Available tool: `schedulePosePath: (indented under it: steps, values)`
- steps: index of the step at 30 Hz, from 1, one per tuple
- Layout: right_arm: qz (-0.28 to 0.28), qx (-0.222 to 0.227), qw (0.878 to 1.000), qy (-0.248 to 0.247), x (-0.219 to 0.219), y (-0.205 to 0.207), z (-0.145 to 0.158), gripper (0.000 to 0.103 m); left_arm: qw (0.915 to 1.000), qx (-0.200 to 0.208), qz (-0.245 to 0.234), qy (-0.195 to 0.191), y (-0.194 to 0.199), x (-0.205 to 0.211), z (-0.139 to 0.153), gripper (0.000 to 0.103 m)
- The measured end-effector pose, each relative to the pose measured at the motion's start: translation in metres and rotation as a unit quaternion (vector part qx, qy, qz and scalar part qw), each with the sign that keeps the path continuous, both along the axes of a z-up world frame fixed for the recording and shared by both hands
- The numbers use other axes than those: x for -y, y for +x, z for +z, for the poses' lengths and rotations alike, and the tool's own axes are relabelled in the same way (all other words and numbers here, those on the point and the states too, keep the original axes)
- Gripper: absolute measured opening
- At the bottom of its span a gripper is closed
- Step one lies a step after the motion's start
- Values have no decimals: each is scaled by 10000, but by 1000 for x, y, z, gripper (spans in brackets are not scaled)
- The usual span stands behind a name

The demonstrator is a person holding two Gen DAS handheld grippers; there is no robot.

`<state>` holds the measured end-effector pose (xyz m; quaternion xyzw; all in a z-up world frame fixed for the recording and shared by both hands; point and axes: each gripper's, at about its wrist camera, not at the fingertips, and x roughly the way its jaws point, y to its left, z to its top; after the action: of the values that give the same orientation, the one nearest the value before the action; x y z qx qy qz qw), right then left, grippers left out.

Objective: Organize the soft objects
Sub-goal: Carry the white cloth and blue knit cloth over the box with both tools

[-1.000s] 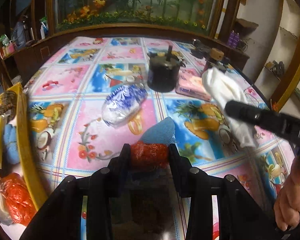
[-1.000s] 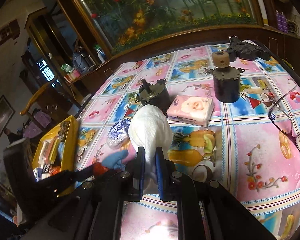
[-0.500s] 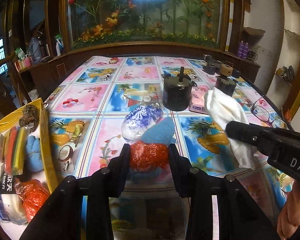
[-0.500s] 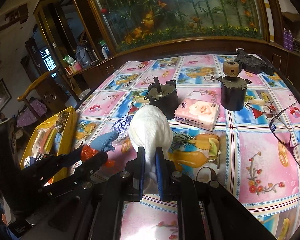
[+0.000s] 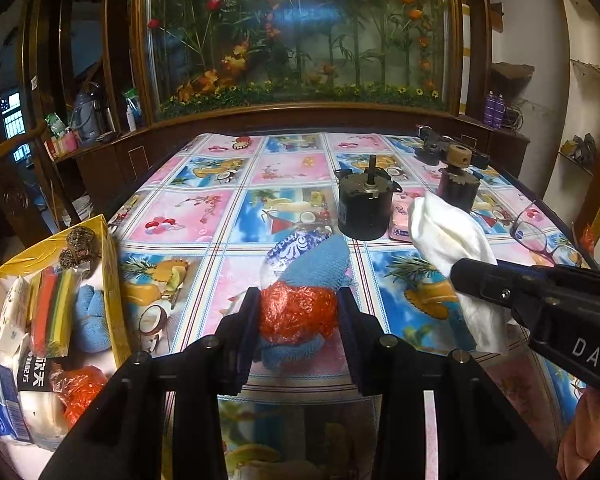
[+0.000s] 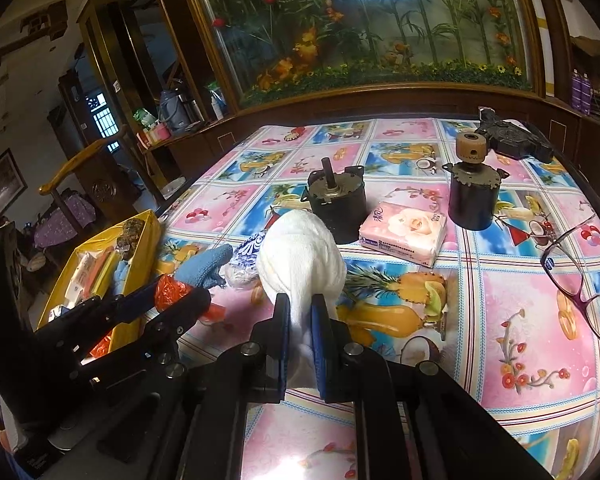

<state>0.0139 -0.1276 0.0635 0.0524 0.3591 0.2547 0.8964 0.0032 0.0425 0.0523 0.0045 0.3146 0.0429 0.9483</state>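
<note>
Table (image 6: 520, 320): covered with a bright fruit-and-flower cloth. It carries hard things at the far side and soft things nearer the box, so the sorting looks partly done.
Yellow box (image 5: 114, 280): stands at the table's left edge, within easy reach of the left hand. Inside lie white packets, a stack of orange, yellow and green strips, a blue cloth, an orange bag and two dark scrubbers at the far end.
White cloth (image 6: 300, 264): hangs bunched and lifted off the table, pinched near its lower end so the bulk rises ahead of the fingers.
Right gripper (image 6: 300, 320): jaws pressed together on the white cloth, a tight hold that suits thin fabric.
Blue cloth (image 5: 320, 264): sticks out past the orange bag in the left jaws, apparently picked up together with it.
Orange bag (image 5: 298, 312): crumpled plastic, held clear of the table.
Left gripper (image 5: 298, 320): jaws part-way apart, clamping the orange bag with the blue cloth. Judging by the box beside it, this bundle is headed there.
Blue-and-white wrapper (image 5: 288, 252): lies on the table behind the held bundle, not yet collected.
Tissue pack (image 6: 404, 232): pink, soft, flat on the table between the two motors (image 6: 336, 204).
Glasses (image 6: 580, 280): at the right edge, well apart from the soft things.
</note>
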Motion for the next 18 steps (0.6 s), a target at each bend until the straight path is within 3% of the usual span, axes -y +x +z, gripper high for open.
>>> schedulePosePath:
  steps: [18]
  values:
    - [54,48,10000,-8,-2,0,2,11,9999,117,102,64,-1,1,3,37]
